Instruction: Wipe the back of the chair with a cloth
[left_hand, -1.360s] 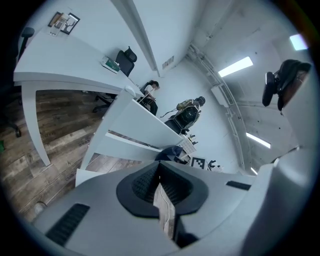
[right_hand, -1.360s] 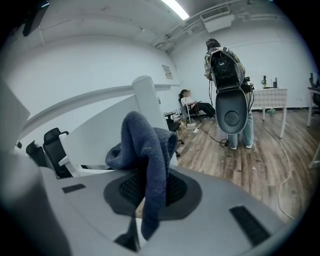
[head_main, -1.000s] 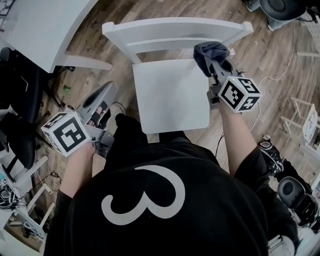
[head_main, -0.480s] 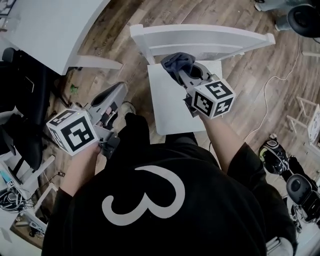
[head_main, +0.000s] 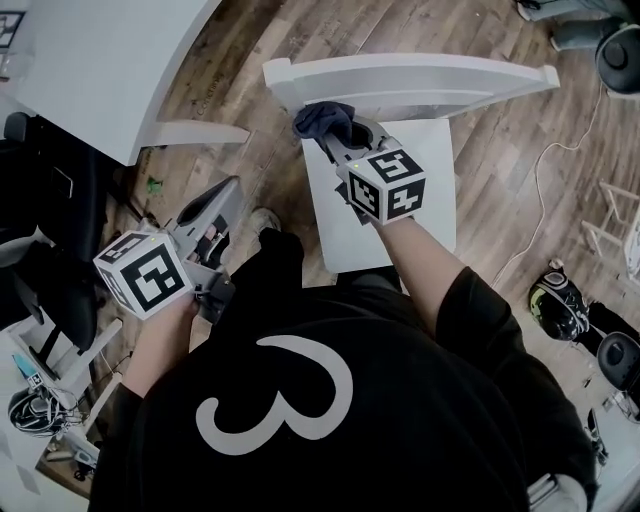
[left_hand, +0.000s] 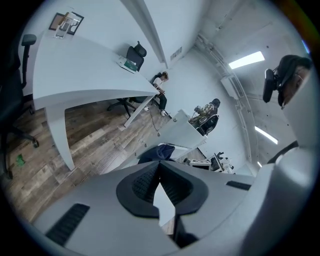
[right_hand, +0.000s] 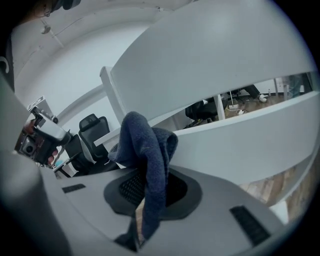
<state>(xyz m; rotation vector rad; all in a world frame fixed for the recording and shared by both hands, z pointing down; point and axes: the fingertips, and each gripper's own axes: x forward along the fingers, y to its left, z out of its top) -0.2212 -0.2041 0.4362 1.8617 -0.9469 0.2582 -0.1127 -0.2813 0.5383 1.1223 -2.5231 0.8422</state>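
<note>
The right gripper (head_main: 340, 138) is clamped on the dark blue cloth (head_main: 322, 119) at the left end of the chair backrest (head_main: 430, 75). The left gripper (head_main: 218, 200) hangs aside, jaws together and empty. Friction on the backrest could drag the loosely bunched cloth free, letting bare jaws scrape the paint.

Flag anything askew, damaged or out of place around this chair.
Nothing stands out. The white chair stands upright and looks intact; the blue cloth is clamped in the right gripper by its back rail. The left gripper is shut, empty, off to the side.
</note>
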